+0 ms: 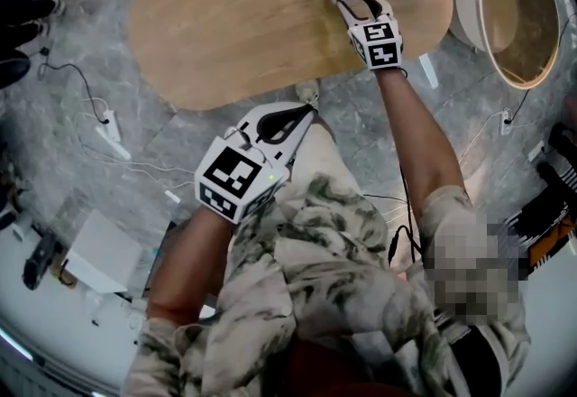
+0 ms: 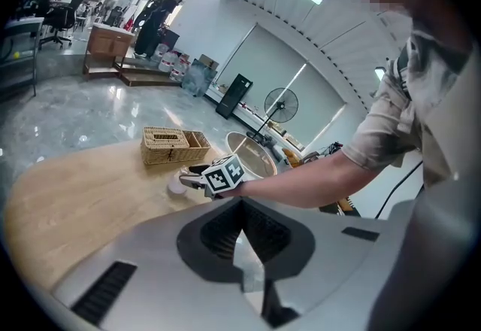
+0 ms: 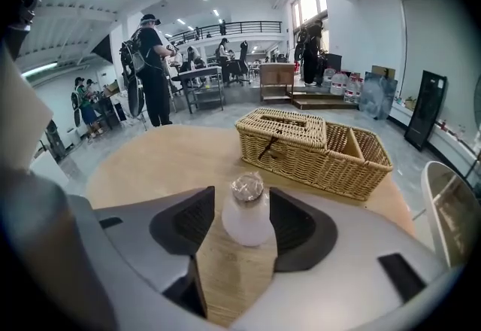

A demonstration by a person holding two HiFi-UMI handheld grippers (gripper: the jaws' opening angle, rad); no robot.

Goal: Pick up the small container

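The small container [image 3: 246, 223] stands upright on the worktop [image 3: 143, 160]. It is between the two jaws of the right tool [image 3: 242, 195] and just in front of the wicker basket [image 3: 312, 145].

- Body: milky white, translucent and smooth. It is bell-shaped, wider at the base than at the neck.
- Top: closed by a crinkled, glossy wrap of brownish-silver tone.
- Contents: cannot be made out through the wall.

Right tool: released. The jaws are spread wide, with one of the ribbed dark pads [image 3: 197, 220] at either side of the container. The pads lie just beside the body, and no pressure on it is visible.

Wicker basket: rectangular, woven of straw-coloured cane, set at the far edge of the worktop.

- Left section: carries a woven lid with a long slot.
- Right section: open-topped and split by a partition into two compartments. Only the woven walls show inside them.

Worktop: oval, light wood with a fine grain and a matt surface.

Left tool [image 1: 309, 106]: clenched, tips together, nothing between them. It is held off the near edge of the worktop, well apart from the container.

Round tub [image 1: 464, 3]: stands on the floor [image 1: 90, 97] beside the right end of the worktop. Its outer wall is white and its inside is tan. The floor is grey, marble-patterned and glossy.
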